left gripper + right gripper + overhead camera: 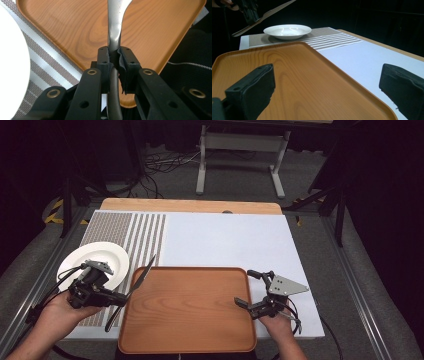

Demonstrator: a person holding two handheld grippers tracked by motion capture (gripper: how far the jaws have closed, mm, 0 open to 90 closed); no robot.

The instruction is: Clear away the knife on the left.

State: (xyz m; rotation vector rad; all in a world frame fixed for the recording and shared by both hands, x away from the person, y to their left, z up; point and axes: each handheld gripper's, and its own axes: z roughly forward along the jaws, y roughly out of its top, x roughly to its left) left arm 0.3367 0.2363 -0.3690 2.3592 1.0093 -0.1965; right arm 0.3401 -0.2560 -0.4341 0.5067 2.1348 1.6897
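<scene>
At the lower left of the high view, my left gripper point(118, 298) is clamped on a long thin utensil point(131, 292), which looks like a knife and slants over the left edge of the wooden tray point(190, 320), just beside the white plate point(95, 259) on the striped mat point(145, 227). Up close in the left gripper view, both pads pinch the metal utensil point(115, 27) tight, its far end running out of the top of the frame over the tray point(160, 30). Lower right in the high view, my right gripper point(251, 287) holds its jaws wide apart with nothing between them, straddling the tray's right rim, one jaw over the wood and one over the white table cover point(235, 240).
</scene>
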